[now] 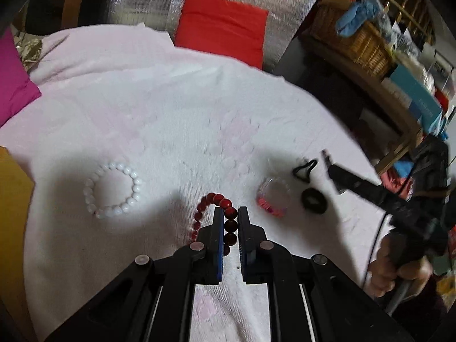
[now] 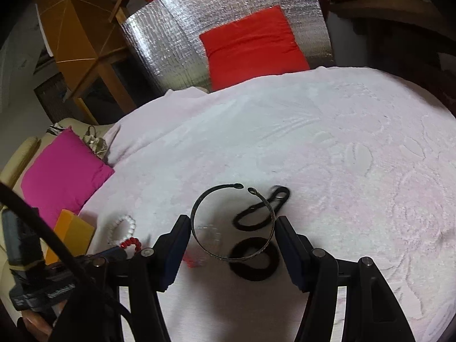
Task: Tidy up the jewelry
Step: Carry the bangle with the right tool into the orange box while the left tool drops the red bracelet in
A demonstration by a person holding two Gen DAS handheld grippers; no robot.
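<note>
The left gripper (image 1: 230,213) is seen with its jaws drawn narrow around the red bead bracelet (image 1: 211,216); beads of the strand sit in the slit between the two fingers, and the rest of the loop curls out ahead and to the left of the jaws. Ahead-left of these jaws, well apart, the white bead bracelet (image 1: 112,191) is laid flat as a full ring on the pale pink towel (image 1: 171,108). To the right of the jaws a clear bracelet with pink beads (image 1: 272,196) is found, blurred, and beyond it a black hair tie (image 1: 313,201) and a thin black loop (image 1: 304,169).

The right gripper (image 2: 232,222) is held with its jaws spread wide, and the dark metal cuff bangle (image 2: 199,199) is spanned between the two fingers, each side of it touching a pad, its gap turned away from the jaws. Seen through the bangle's ring and just below it is the black hair tie (image 2: 253,262).
</note>
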